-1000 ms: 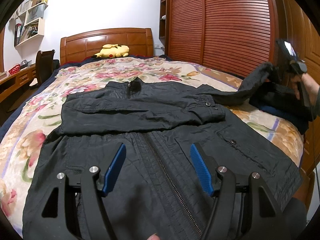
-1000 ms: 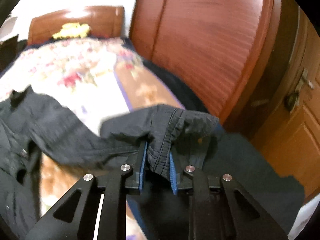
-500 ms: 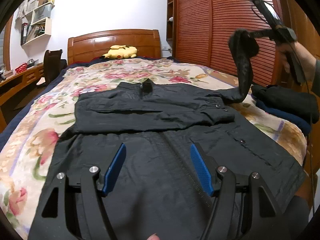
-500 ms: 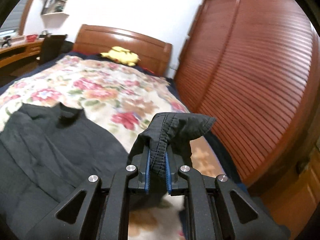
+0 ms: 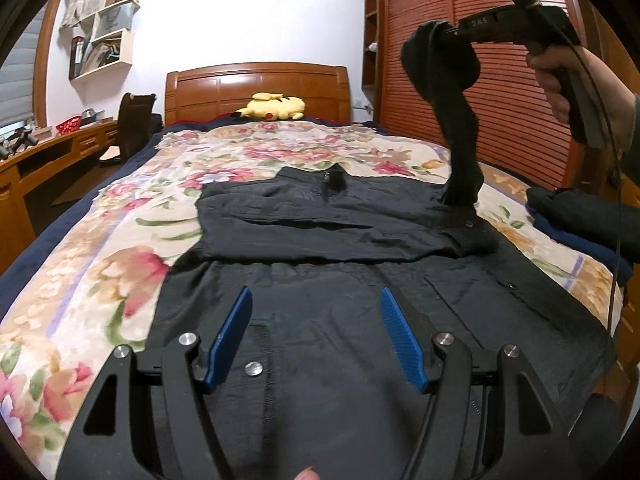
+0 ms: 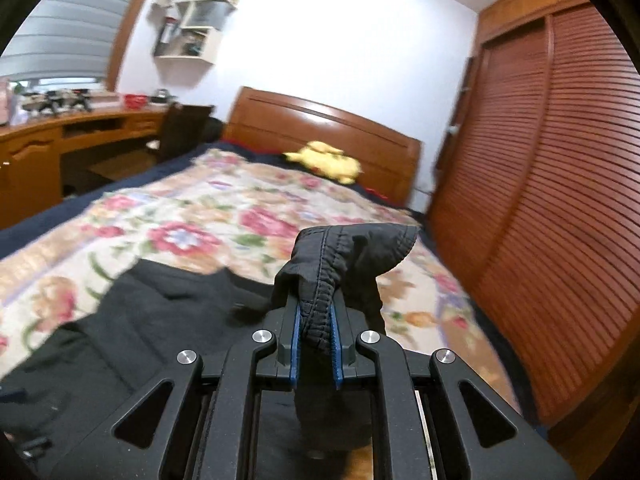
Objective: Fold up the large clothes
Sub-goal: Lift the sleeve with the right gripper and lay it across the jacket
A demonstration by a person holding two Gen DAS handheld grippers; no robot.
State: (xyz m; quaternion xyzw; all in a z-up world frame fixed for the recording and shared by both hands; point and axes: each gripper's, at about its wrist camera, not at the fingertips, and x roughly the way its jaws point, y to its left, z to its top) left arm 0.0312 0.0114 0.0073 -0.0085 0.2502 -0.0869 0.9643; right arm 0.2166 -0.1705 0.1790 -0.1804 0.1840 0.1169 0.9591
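Jacket [image 5: 320,320] lies collar toward headboard [image 5: 256,88]; right gripper [image 6: 314,344] jaws clamp its sleeve [image 5: 456,120], left gripper [image 5: 316,340] jaws apart.

Jacket [image 5: 320,340] hem cut off by frame bottom; bedspread [image 6: 180,232] blurred; shelf [image 6: 188,32] contents unreadable.

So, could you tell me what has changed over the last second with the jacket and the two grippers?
The right gripper, shut on the sleeve cuff throughout, has carried it from low beside the bed up high above the jacket, so the sleeve now hangs nearly vertical. The left gripper stays open over the jacket's lower front, and the other sleeve remains folded across the chest.
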